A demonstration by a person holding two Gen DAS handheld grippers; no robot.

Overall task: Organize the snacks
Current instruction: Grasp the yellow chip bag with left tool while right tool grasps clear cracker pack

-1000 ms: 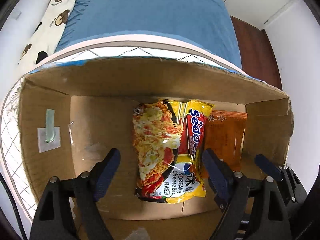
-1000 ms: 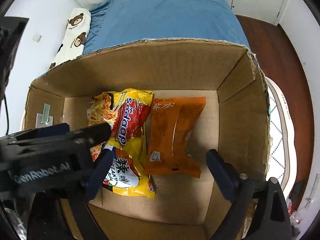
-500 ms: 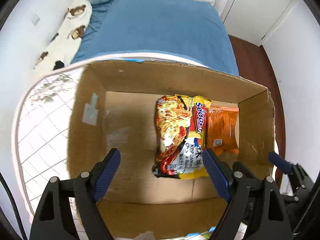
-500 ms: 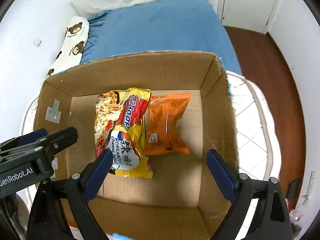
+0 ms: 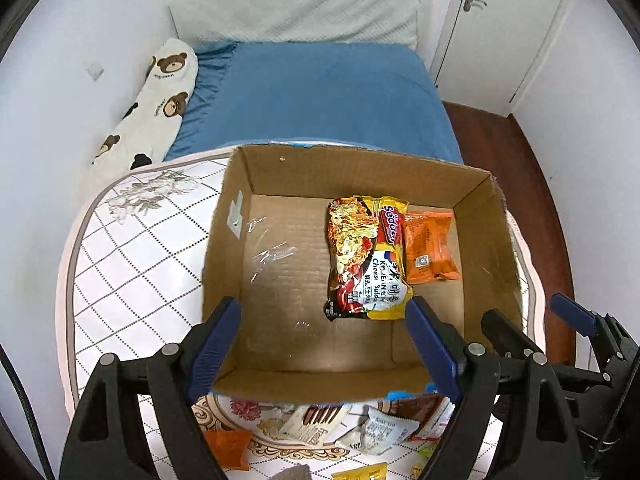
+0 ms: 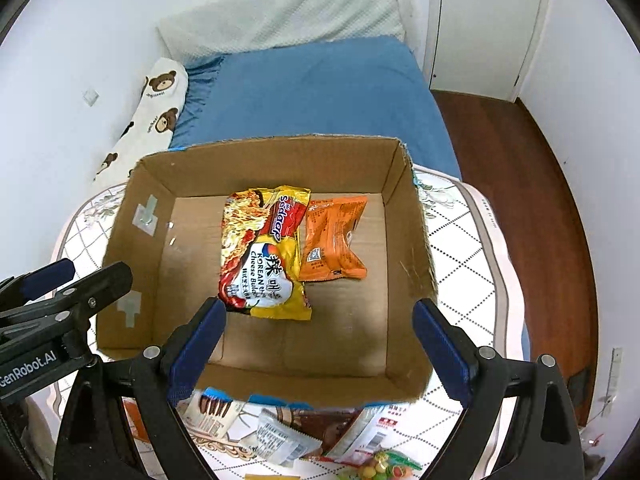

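An open cardboard box (image 5: 224, 240) (image 6: 408, 240) stands on a round table. Inside lie a yellow noodle packet (image 5: 366, 256) (image 6: 264, 254) and an orange snack packet (image 5: 430, 246) (image 6: 334, 238), side by side. My left gripper (image 5: 324, 340) is open and empty above the box's near edge. My right gripper (image 6: 320, 344) is open and empty, also above the near edge. Loose snack packets (image 5: 376, 430) (image 6: 280, 438) lie on the table in front of the box, between and below the fingers.
The table has a white diamond-pattern cloth (image 5: 132, 264) (image 6: 472, 264). Behind it is a bed with a blue sheet (image 5: 320, 96) (image 6: 312, 88) and a bear-print pillow (image 5: 156, 100). Wooden floor (image 6: 520, 184) lies to the right. The left gripper's body shows in the right view (image 6: 48, 320).
Both grippers have pulled back and up out of the box. The box now looks smaller, and the loose snacks in front of it have come into view.
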